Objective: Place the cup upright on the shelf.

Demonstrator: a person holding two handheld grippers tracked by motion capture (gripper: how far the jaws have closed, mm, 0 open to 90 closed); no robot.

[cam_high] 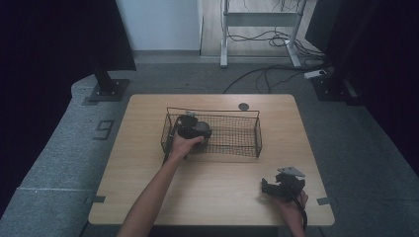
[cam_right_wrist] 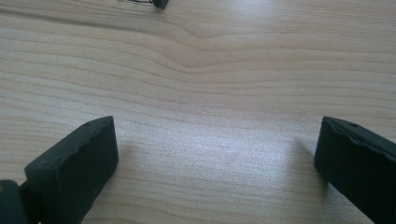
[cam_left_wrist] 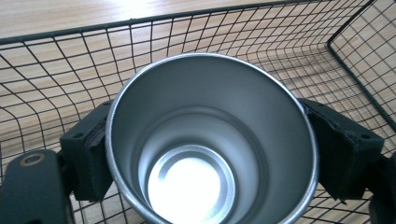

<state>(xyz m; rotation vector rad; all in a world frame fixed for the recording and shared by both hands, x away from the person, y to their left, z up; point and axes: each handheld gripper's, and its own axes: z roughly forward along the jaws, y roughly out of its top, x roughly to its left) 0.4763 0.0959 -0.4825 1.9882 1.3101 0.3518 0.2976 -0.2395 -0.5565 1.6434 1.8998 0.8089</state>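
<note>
High view: wire basket (cam_high: 232, 129) sits on the table (cam_high: 148, 163), toward the far edge. Left gripper (cam_high: 193, 129) is inside the basket's left end, with the left hand (cam_high: 184, 146) at the basket's near-left wall. The cup is hard to make out here under the gripper. Right gripper (cam_high: 269, 186) rests low over the table's near-right corner, well apart from the basket, with the right hand (cam_high: 291, 202) behind it. A small dark disc (cam_high: 243, 106) lies on the table just beyond the basket's far wall.

Left gripper view: steel cup (cam_left_wrist: 210, 140) is clamped between the two black jaws, one pad on each side of its wall. The cup's mouth faces the camera, bright bottom visible, nothing inside. It sits within the basket (cam_left_wrist: 93, 56); mesh shows behind and below it, and a corner of the basket is at upper right. Can't tell whether the cup touches the basket floor.

Right gripper view: jaws wide apart, nothing between them, just bare table (cam_right_wrist: 201, 93). The basket's edge (cam_right_wrist: 140, 2) is a sliver at the top of this view, far off.
</note>
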